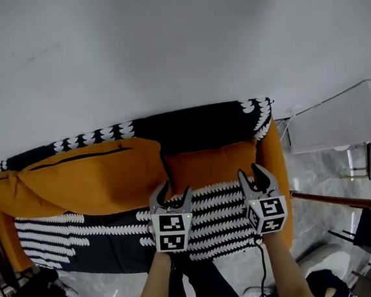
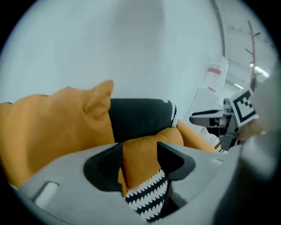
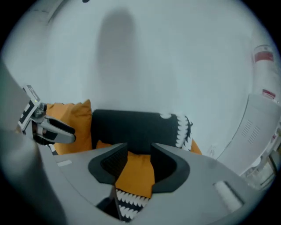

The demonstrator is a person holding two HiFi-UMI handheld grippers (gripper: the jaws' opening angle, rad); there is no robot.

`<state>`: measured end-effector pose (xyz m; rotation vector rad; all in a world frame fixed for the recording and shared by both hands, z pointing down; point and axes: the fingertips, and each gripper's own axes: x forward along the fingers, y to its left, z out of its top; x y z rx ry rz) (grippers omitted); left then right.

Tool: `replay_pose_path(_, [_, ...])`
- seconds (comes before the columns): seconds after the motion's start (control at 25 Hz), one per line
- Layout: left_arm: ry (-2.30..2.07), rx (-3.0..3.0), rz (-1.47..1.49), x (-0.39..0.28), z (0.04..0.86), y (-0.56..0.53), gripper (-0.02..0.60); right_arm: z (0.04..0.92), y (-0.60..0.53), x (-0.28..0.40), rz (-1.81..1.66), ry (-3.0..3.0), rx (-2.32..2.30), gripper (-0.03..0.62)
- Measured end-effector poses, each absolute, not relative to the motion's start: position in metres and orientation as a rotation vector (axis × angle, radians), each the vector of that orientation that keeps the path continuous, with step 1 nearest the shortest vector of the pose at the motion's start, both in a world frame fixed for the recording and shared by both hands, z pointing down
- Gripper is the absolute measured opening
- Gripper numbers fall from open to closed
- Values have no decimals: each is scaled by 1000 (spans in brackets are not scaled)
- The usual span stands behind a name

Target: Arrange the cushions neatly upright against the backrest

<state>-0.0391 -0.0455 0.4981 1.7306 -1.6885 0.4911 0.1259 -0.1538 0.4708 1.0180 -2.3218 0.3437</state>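
Hovering over the sofa seat (image 1: pixel 103 240): L gripper (image 1: pixel 170 195) and R gripper (image 1: pixel 253 172), both w/ jaws apart, nothing held. Small cushion (image 1: pixel 210 165) stands against the backrest (image 1: pixel 190 128). Big cushion (image 1: pixel 90 180) just beside it slumps toward the left end. Risk: pinching one corner only, so it flops or topples the small one.

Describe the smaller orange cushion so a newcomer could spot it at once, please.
Go to the right end of the black, white-patterned sofa. The smaller orange cushion stands against its backrest; the larger cushion beside it is wider and shows a black zip.
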Motion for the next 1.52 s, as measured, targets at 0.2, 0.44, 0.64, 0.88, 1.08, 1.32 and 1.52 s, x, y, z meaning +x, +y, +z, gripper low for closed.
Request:
replay_pose_path(0.2, [-1839,1790,350,-71,394,-34,224,362,-126,67,228,-2533,980,89])
replay_pose_path(0.44, [-2040,1859,205,-109,269,-7,196,234,-97,28,124,-2717,1038,9])
replay_pose_path(0.64, [-2163,1901,93,-131,186,22,120,165,-65,23,50,-2771,1110,9])
replay_pose_path(0.88, [-2273,1935,48,-138,116,52,13,110,-35,33,27,-2804,1220,9])
replay_pose_path(1.08, [-2316,1964,21,-132,78,74,3,83,-16,47,33,-2804,1294,9])
replay_pose_path(1.32, [-2335,1958,9,-130,63,92,3,77,4,55,47,-2805,1336,9])
replay_pose_path(1.52, [-2341,1974,18,-128,58,101,3,66,9,58,29,-2811,1362,9])
